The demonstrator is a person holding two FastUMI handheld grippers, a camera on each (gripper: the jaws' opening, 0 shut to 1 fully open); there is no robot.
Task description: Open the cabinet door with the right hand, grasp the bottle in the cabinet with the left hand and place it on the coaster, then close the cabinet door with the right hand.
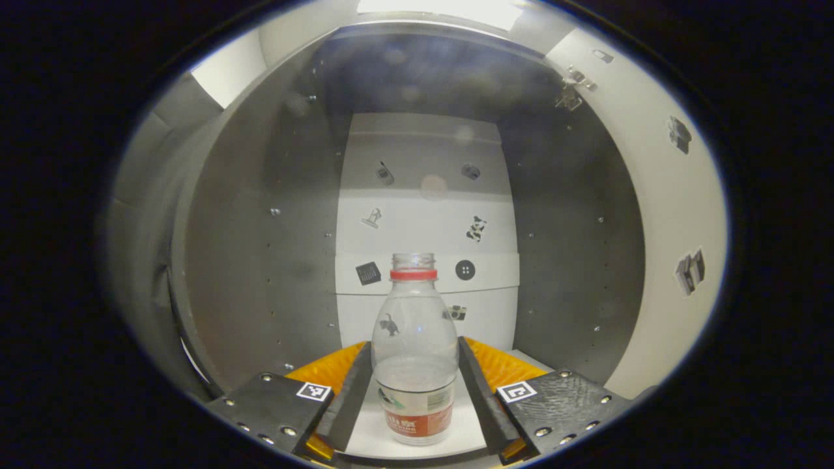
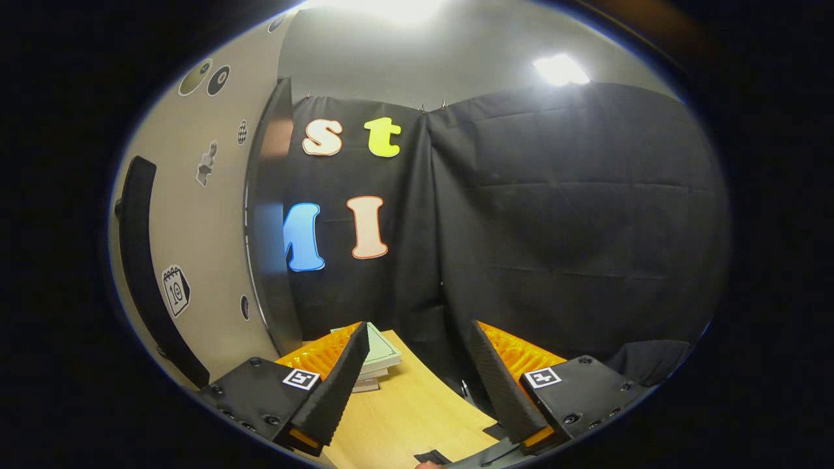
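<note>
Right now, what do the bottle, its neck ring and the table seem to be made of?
The bottle looks like clear thin plastic, glossy: the stickers on the cabinet's back wall show through it. Its neck ring looks like opaque red plastic; no cap sits above it. The table looks like pale wood or wood-look laminate, smooth and matt; I cannot tell which.

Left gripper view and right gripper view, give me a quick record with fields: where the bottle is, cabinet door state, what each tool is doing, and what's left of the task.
bottle: clear bottle, red neck ring, no cap, upright on the cabinet floor
cabinet door: open; door with its dark handle beside the right tool
left tool: left tool inside the cabinet, fingers either side of the bottle; contact unclear
right tool: right tool open, holding nothing, over a wooden table
other: stacked books on the table
remaining: lift bottle out, place on coaster, close door
</note>
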